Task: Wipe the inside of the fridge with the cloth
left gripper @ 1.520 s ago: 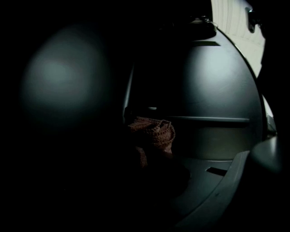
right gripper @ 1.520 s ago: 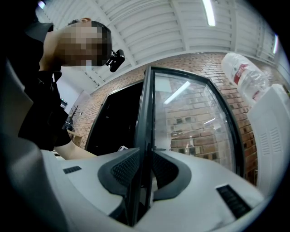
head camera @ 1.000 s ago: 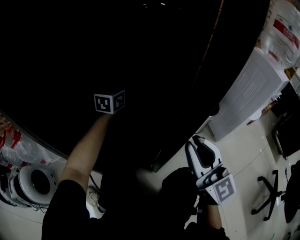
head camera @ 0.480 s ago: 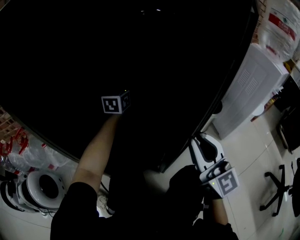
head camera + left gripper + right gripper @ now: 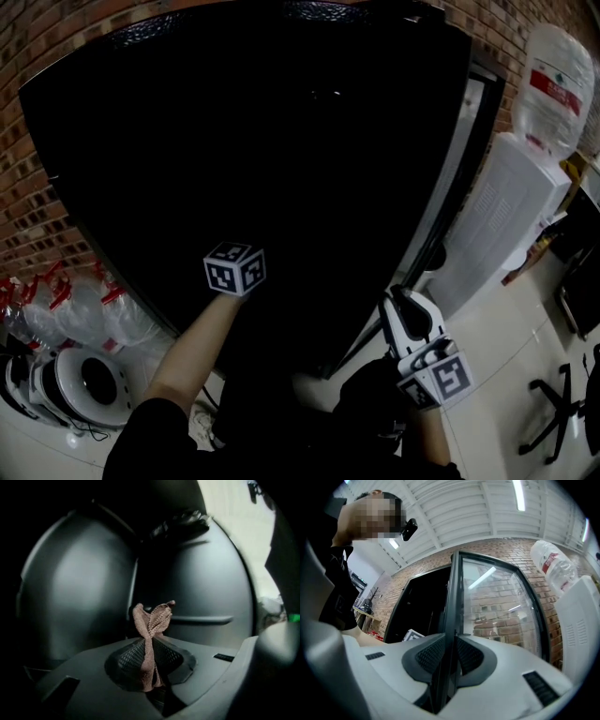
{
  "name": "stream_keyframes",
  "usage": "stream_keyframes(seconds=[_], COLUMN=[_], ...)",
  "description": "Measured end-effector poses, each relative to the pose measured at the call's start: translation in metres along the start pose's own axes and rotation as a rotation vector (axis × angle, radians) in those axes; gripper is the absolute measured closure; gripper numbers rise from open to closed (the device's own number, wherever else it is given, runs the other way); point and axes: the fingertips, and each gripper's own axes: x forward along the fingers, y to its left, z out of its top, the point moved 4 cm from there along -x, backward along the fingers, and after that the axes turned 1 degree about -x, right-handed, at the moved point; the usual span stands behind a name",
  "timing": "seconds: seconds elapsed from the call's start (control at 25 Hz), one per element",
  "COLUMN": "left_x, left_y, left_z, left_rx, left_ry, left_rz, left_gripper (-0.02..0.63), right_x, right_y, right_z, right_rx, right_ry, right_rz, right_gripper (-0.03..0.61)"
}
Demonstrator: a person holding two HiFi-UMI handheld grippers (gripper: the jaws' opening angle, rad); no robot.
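The fridge [image 5: 281,131] stands open, its inside dark. My left arm reaches into it; only the left gripper's marker cube [image 5: 234,269] shows in the head view. The left gripper [image 5: 149,660] is shut on a brown cloth [image 5: 151,620], which sticks up between the jaws in front of the dark grey inner wall [image 5: 84,583]. My right gripper [image 5: 398,298] is shut on the edge of the glass door [image 5: 453,597], and the right gripper [image 5: 449,660] has the black frame between its pads. Its jaws closed slightly tighter within the last second.
A white water dispenser [image 5: 506,216] with a bottle [image 5: 553,84] on top stands right of the door. A brick wall [image 5: 37,216] is behind the fridge. Wrapped bottles [image 5: 56,309] and a round white appliance [image 5: 84,375] sit lower left. An office chair [image 5: 562,422] stands lower right.
The head view has pulled back, so the whole fridge front shows. The left gripper's cube has shifted lower and slightly right in the view. The right gripper stays at the door edge.
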Motion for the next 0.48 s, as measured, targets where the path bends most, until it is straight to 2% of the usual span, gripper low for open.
stream_keyframes(seconds=[0.12, 0.24, 0.48], left_x=[-0.031, -0.061, -0.117], left_y=[-0.021, -0.042, -0.074], left_z=[0.014, 0.023, 0.017], left_rx=[0.001, 0.014, 0.049], left_ry=[-0.070, -0.119, -0.121], left_rz=[-0.065, -0.107, -0.120], left_gripper=[0.568, 0.568, 0.568], right_x=[-0.002, -0.007, -0.021], right_y=[0.005, 0.016, 0.031], right_z=[0.001, 0.006, 0.016], right_rx=[0.017, -0.010, -0.022], right_ry=[-0.010, -0.016, -0.040], right_rz=[-0.006, 0.015, 0.040], right_gripper=[0.503, 0.503, 0.503])
